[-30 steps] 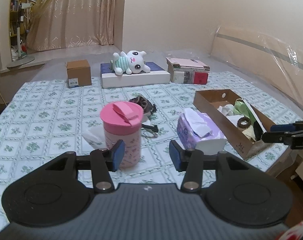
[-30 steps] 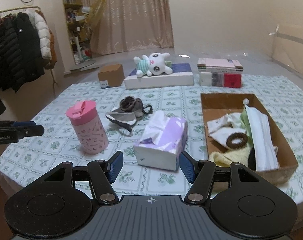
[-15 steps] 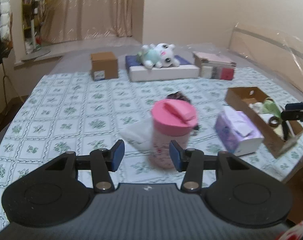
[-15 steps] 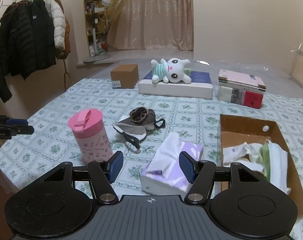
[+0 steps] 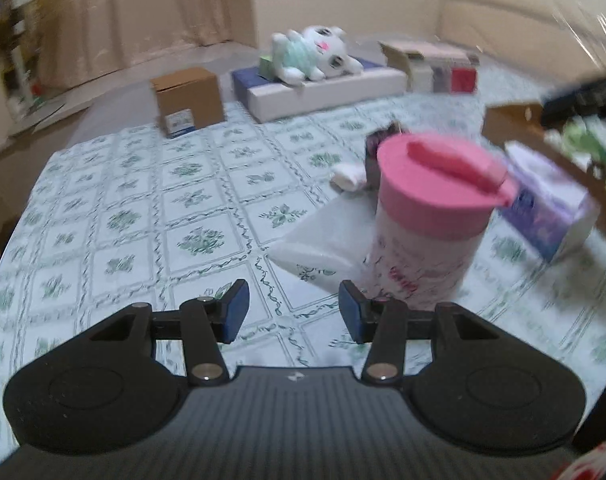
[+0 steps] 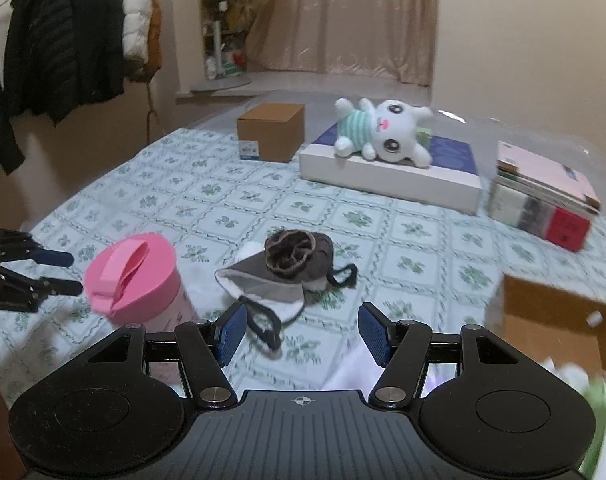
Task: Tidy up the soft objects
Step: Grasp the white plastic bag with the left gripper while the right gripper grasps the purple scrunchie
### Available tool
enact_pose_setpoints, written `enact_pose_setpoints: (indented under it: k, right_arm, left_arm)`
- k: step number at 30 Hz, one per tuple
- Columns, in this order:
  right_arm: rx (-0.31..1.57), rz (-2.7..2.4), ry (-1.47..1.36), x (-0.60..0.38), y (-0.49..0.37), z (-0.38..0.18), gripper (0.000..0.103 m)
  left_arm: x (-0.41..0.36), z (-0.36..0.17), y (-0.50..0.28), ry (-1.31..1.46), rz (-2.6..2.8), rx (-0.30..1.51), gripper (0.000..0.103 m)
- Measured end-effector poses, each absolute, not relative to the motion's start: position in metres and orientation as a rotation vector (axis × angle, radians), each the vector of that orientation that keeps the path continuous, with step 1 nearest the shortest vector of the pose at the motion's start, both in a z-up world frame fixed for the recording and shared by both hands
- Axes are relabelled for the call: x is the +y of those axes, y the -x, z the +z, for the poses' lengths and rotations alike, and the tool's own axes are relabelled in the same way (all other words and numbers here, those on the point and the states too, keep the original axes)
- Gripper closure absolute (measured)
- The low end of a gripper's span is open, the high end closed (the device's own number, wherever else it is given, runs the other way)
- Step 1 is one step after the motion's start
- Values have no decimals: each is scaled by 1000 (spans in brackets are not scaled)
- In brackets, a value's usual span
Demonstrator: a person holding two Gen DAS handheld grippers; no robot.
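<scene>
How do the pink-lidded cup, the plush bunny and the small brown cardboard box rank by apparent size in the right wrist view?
1. Pink-lidded cup, though it is nearest, which inflates it.
2. Plush bunny and small brown cardboard box: too alike to rank.

Home bedroom: bed (image 6: 207,196) under floral sheet; coats (image 6: 59,40) hanging at 10 o'clock, curtains (image 6: 343,20) at 12, plush bunny (image 6: 383,132) and books (image 6: 543,196) at 1.

Left tool (image 5: 291,312) gapes beside pink cup (image 5: 435,220).
</scene>
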State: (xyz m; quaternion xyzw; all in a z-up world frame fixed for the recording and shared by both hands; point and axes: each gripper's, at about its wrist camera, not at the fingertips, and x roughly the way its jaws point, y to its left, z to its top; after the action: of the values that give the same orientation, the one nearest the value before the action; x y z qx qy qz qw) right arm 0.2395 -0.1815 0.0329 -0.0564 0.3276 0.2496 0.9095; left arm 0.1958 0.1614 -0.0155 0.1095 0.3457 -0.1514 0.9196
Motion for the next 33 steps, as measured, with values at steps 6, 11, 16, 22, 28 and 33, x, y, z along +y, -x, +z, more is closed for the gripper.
enact_pose_setpoints:
  k: [6, 11, 16, 22, 28, 33]
  right_arm:
    - [723, 567, 179, -159, -294, 21, 41]
    - [767, 617, 230, -140, -335, 7, 41]
    - [811, 667, 290, -119, -368, -8, 41]
    - [824, 702, 331, -99, -396, -21, 41]
    - [854, 699, 382, -84, -408, -40, 45]
    - [843, 691, 359, -84, -407, -45, 82]
  left_arm:
    - [159, -37, -227, -324, -417, 718, 54]
    - [152, -51, -247, -405, -513, 721, 52]
    - [147, -64, -264, -483, -589, 708, 52]
    - [146, -72, -278, -513, -652, 676, 52]
    - [142, -78, -287, -581, -722, 636, 52]
    - [136, -84, -292, -652, -752, 606, 53]
